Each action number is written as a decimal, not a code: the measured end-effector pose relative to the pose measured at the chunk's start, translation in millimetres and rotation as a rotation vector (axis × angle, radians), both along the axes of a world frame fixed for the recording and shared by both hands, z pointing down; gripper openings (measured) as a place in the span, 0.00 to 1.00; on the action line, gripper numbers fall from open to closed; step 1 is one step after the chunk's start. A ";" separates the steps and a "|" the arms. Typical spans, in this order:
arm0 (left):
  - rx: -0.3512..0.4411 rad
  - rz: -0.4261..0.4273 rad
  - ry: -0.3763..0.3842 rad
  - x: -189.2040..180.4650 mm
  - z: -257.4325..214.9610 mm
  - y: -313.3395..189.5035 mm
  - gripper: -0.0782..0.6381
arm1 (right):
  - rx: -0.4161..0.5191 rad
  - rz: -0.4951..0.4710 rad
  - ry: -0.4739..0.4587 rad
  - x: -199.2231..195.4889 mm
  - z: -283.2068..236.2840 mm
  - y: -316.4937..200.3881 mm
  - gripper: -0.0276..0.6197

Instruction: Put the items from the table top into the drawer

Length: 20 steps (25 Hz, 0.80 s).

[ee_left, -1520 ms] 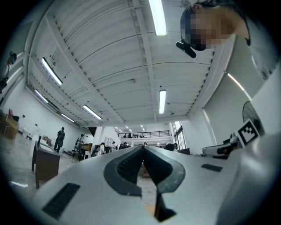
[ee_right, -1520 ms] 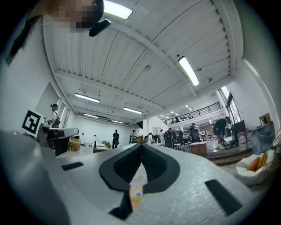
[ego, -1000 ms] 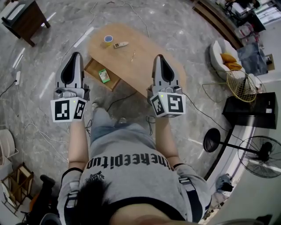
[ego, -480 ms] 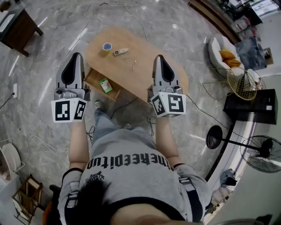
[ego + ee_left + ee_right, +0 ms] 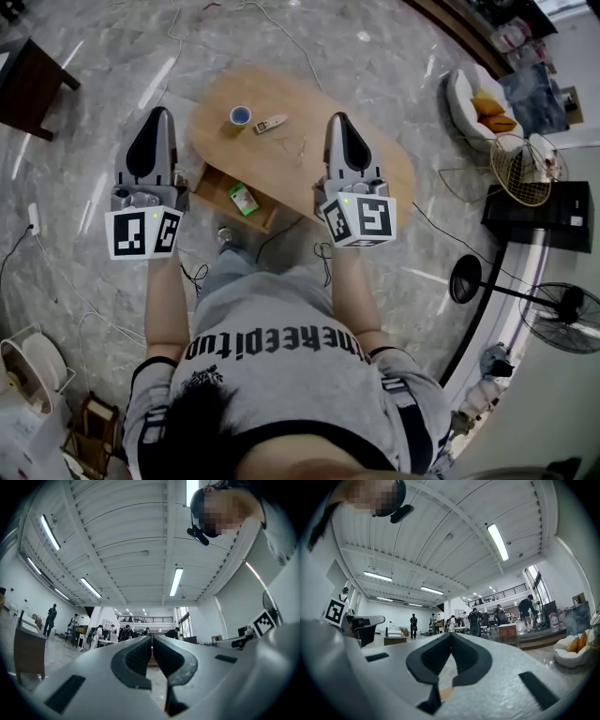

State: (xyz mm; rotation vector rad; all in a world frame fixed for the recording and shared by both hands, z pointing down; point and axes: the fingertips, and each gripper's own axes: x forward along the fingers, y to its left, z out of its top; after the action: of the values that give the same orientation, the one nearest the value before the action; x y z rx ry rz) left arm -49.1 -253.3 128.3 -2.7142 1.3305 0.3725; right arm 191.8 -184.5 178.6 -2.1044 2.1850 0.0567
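So on the left, the left gripper [image 5: 162, 114] is held out over bare floor, left of the table [image 5: 281, 171]. Its own view shows the jaws pressed together with nothing in them, just the room ahead. A bit right of it and nearer, the drawer [image 5: 217, 186] sticks out open from the table's near-left side with a green box [image 5: 245, 199] already in it. Still on the table top toward the far left end are a blue roll [image 5: 241, 114], a whitish stick-shaped item [image 5: 270, 123] just right of it, lying roughly left to right, and a thin little thing [image 5: 300, 145] I can't identify. Then there's the right gripper [image 5: 339, 120], which in the head view sits over the right half of the table, jaws also closed and empty. The key bit is that all three items lie between the grippers and slightly farther out. I'd guess the roll is the left one's easier reach, and both claws need to tip down and open first.
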 end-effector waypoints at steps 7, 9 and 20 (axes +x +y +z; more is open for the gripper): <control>-0.026 0.058 -0.025 -10.7 20.7 -58.7 0.13 | -0.073 -0.011 -0.016 -29.3 35.6 -62.0 0.05; -0.038 0.078 -0.034 -10.1 29.4 -73.8 0.13 | -0.113 -0.022 -0.023 -37.3 52.0 -79.1 0.05; -0.139 0.158 -0.061 -10.4 107.6 -141.1 0.13 | -0.356 -0.089 -0.069 -81.1 176.1 -148.9 0.06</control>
State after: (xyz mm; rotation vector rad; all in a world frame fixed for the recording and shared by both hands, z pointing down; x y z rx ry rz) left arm -59.5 -394.4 235.9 -2.9291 1.1720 0.2151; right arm 110.7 -333.3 354.7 -2.1299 2.3891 -0.4373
